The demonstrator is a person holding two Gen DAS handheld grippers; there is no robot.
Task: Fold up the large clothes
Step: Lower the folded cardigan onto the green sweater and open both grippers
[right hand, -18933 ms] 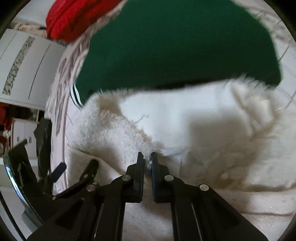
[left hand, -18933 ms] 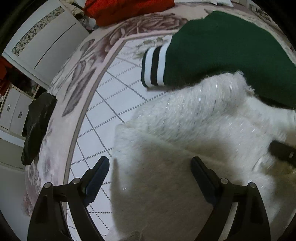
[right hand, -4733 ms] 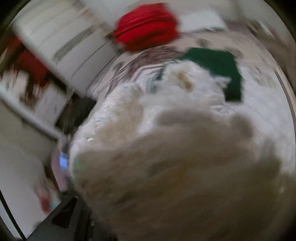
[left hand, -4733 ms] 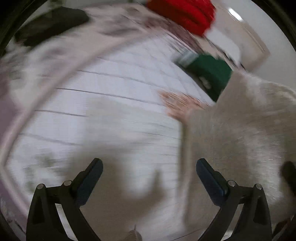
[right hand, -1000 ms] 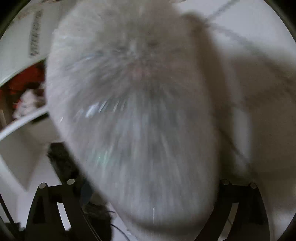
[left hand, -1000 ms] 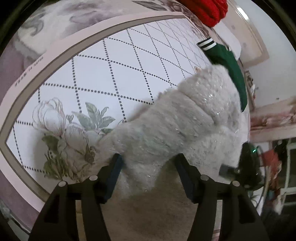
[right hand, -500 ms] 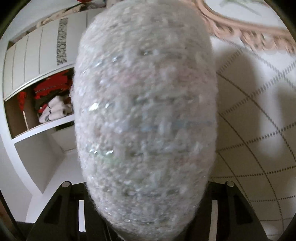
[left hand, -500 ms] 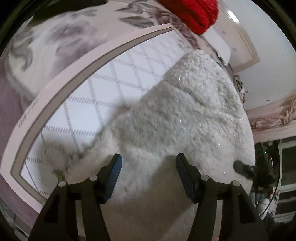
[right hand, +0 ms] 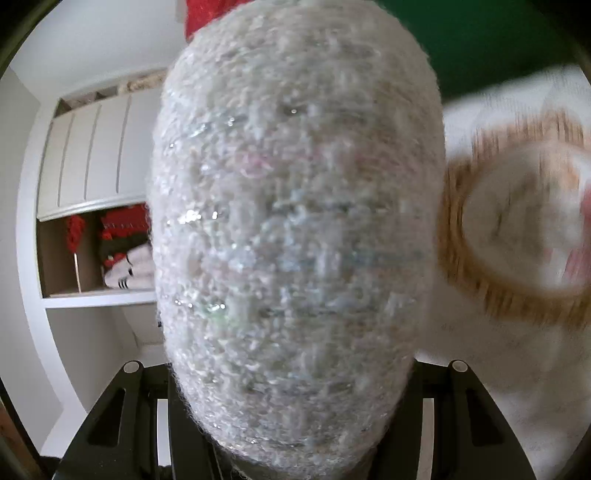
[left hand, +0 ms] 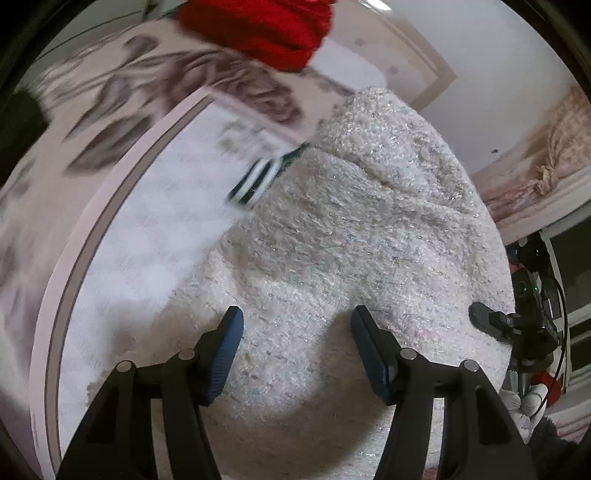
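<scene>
Left wrist view: the left tongs [left hand: 297,345] are standing wide apart, gripping nothing, hovering over the near part of the white fuzzy sweater [left hand: 343,236], which is lying spread on the patterned bedspread [left hand: 122,206]. Beyond the sweater a green garment with a striped cuff [left hand: 258,177] is peeking out, and farther still a red garment [left hand: 258,26] is lying. At the sweater's right edge the right tongs [left hand: 480,317] are reaching in; in their own view the sweater [right hand: 295,229] is draping over them, so I cannot tell their state.

Bed cover [left hand: 122,229] pale with dotted lattice, mauve floral border; white wall [left hand: 491,70] with moulded panel behind; ornate carved headboard [left hand: 546,166] at right; white cupboard [right hand: 92,155] with panelled doors over an open shelf [right hand: 99,295].
</scene>
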